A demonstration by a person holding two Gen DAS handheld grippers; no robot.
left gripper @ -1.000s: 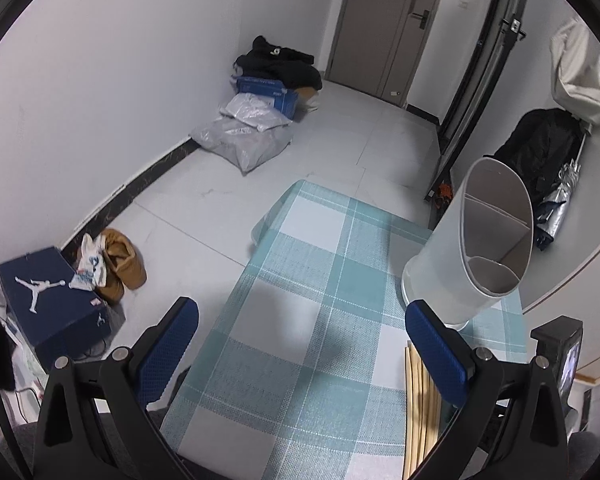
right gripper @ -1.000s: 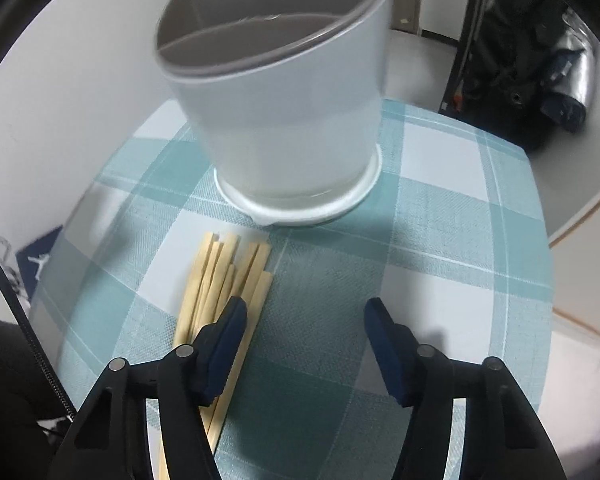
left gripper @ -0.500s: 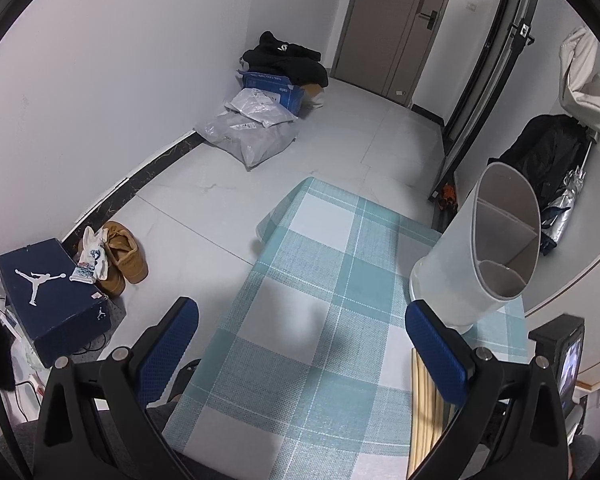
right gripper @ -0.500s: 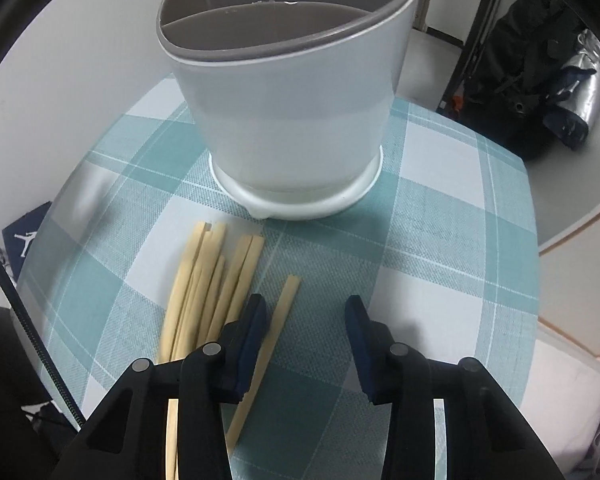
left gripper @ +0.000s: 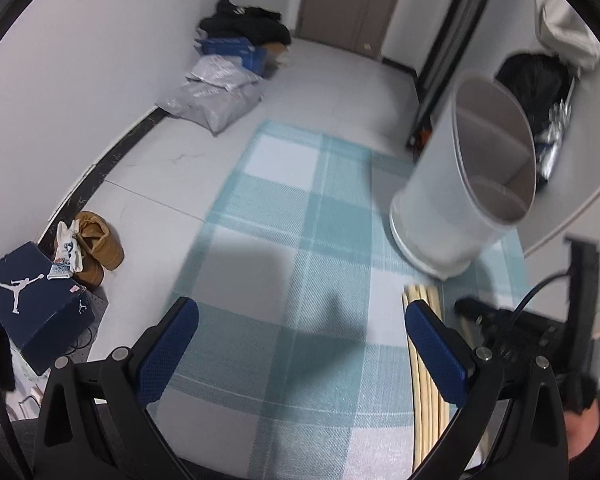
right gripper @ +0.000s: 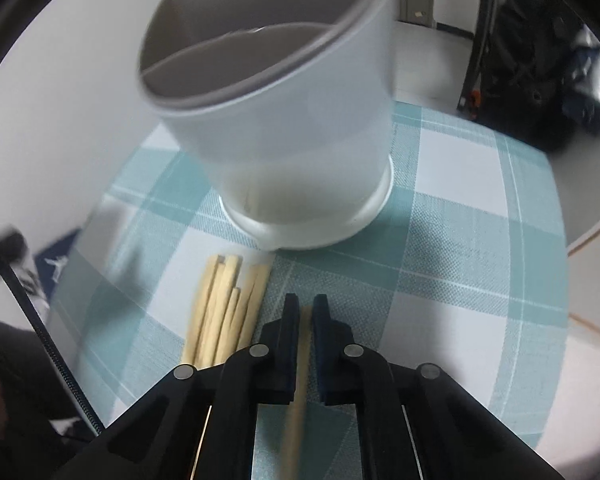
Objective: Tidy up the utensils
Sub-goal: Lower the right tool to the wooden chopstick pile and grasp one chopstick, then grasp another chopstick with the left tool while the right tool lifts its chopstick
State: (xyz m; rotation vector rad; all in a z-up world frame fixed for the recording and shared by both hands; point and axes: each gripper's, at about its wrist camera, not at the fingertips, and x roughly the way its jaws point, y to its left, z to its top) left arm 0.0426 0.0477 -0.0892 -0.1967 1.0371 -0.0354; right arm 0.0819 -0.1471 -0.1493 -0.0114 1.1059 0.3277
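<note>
Right gripper [right gripper: 305, 312]: jaws closed on one pale wooden chopstick [right gripper: 300, 380]. Left gripper [left gripper: 300, 344]: jaws wide open, holding nothing. Remaining wooden chopsticks [right gripper: 224, 312] lie on the teal-checked tabletop [right gripper: 460, 240], at 6 o'clock from the white divided plastic utensil holder [right gripper: 300, 128].

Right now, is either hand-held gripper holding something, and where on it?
The right hand-held gripper pinches one chopstick near its far end. The left hand-held gripper is open, holding nothing.

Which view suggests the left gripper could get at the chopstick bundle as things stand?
Probably yes, the left wrist view: the open left gripper hovers beside the chopstick bundle, though the right gripper crowds it.
</note>
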